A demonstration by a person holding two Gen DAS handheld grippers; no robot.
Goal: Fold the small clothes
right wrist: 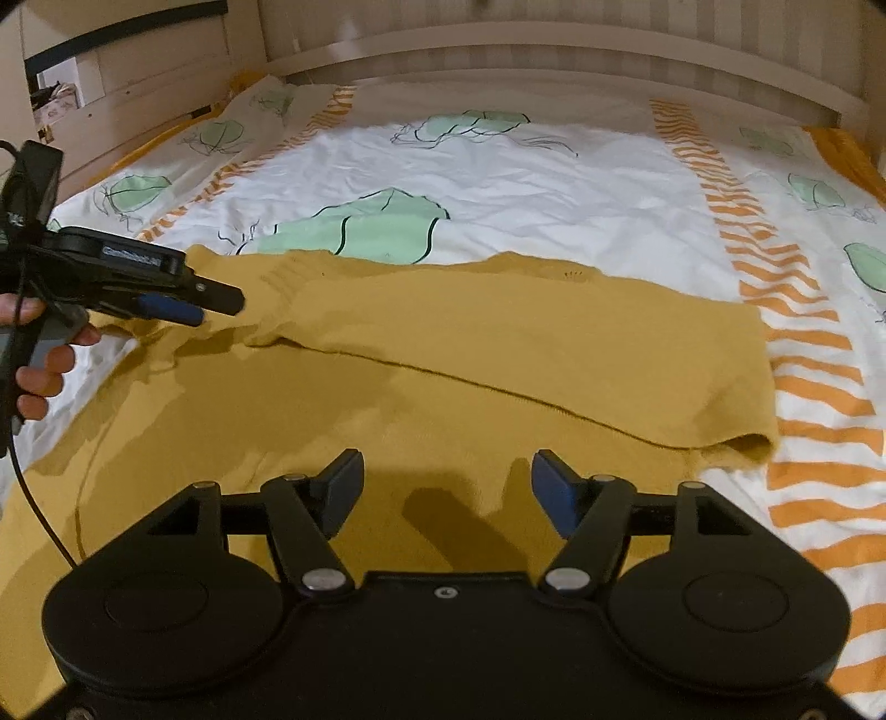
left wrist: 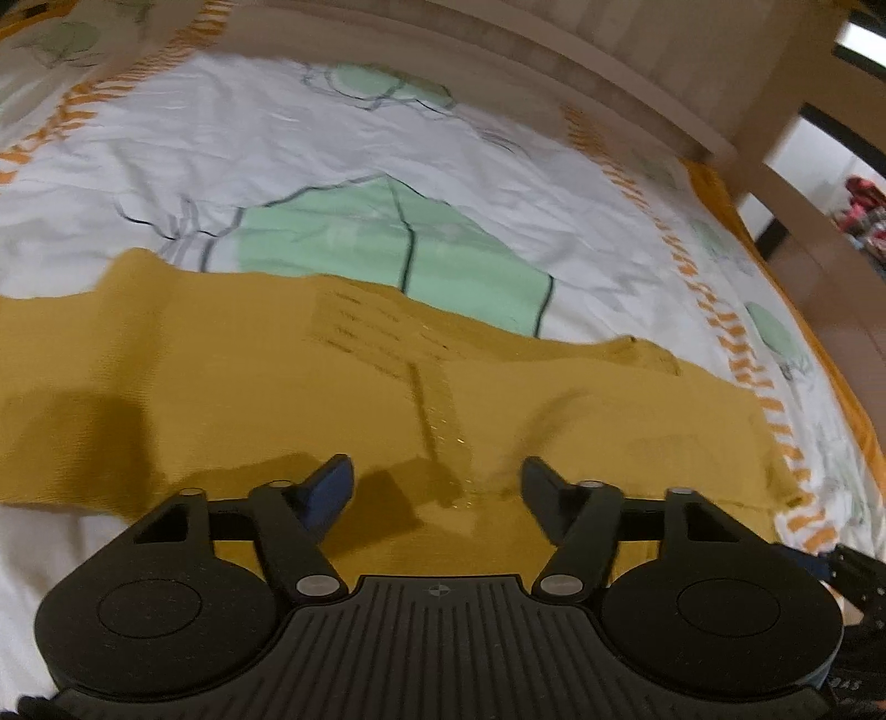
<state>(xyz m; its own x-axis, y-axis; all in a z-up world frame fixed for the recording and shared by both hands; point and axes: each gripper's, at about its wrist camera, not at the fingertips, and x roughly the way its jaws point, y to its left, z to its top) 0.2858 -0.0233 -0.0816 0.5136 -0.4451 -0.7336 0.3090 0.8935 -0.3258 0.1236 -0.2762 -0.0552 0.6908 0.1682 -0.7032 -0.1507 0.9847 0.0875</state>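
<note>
A mustard-yellow knitted garment point(right wrist: 443, 354) lies spread on the bed, its far part folded over towards me along a diagonal crease. It also fills the lower half of the left wrist view point(left wrist: 277, 387). My left gripper point(left wrist: 437, 482) is open and empty just above the cloth; it also shows in the right wrist view point(right wrist: 216, 307) at the garment's left side, held by a hand. My right gripper point(right wrist: 447, 482) is open and empty over the garment's near part.
The bed cover point(right wrist: 554, 183) is white with green leaf shapes and orange striped bands. A wooden headboard point(right wrist: 554, 50) runs along the far side. A black cable point(right wrist: 39, 498) hangs from the left gripper. The bed's edge point(left wrist: 830, 354) lies to the right.
</note>
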